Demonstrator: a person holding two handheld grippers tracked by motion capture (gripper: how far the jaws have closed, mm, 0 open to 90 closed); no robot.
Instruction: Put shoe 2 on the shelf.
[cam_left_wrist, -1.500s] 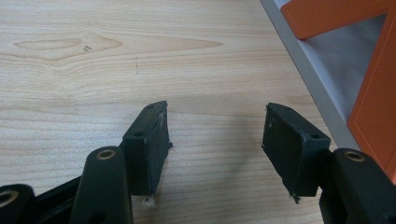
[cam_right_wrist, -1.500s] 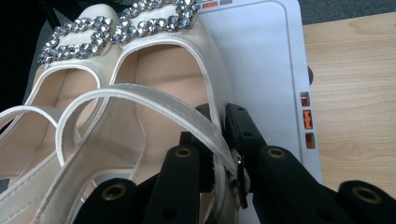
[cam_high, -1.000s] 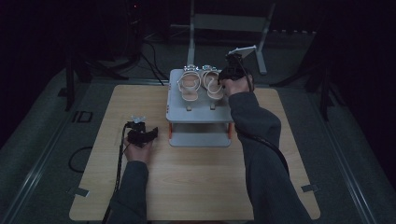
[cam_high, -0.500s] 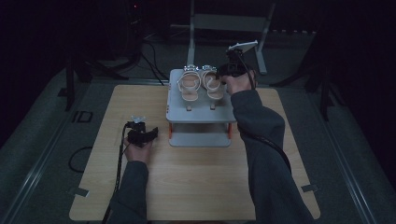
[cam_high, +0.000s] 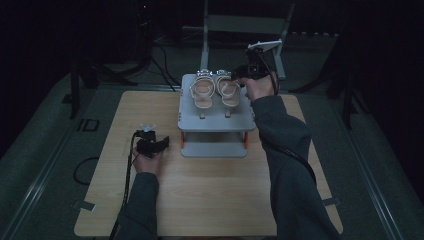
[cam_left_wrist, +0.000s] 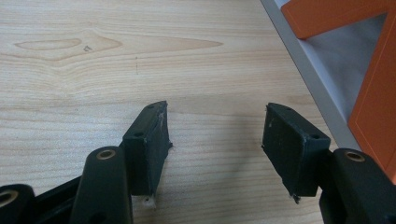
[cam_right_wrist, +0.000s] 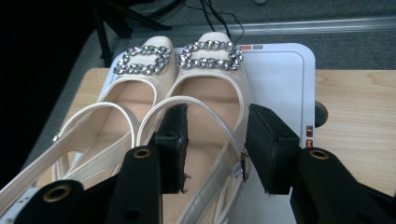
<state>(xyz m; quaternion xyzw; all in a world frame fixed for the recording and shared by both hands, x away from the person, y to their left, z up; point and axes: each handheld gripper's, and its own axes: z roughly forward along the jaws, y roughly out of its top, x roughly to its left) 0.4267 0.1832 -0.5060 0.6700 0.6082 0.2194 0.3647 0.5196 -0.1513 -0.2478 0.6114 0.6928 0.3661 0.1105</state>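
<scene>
Two cream shoes with jewelled buckles stand side by side on top of a grey rack (cam_high: 215, 120) with orange legs. My right gripper (cam_high: 239, 75) hovers at the back right of the rack. Its jaws (cam_right_wrist: 217, 116) are open and have just been opening. They straddle the strap and side edge of the right shoe (cam_right_wrist: 205, 93) without pressing on it. The left shoe (cam_right_wrist: 135, 93) lies beside it. My left gripper (cam_high: 162, 142) rests low on the wooden table (cam_high: 210, 190), left of the rack. It stands open (cam_left_wrist: 215, 126) with bare wood between its pads.
The rack's lower shelf (cam_left_wrist: 327, 60) and an orange leg (cam_left_wrist: 373, 93) are close to the left gripper's right jaw. A pale metal stand (cam_high: 240, 25) and cables (cam_high: 165, 55) lie on the dark floor behind the table.
My right hand has lifted a little, up and back from the right shoe. The shoes and the left hand have stayed where they were.
</scene>
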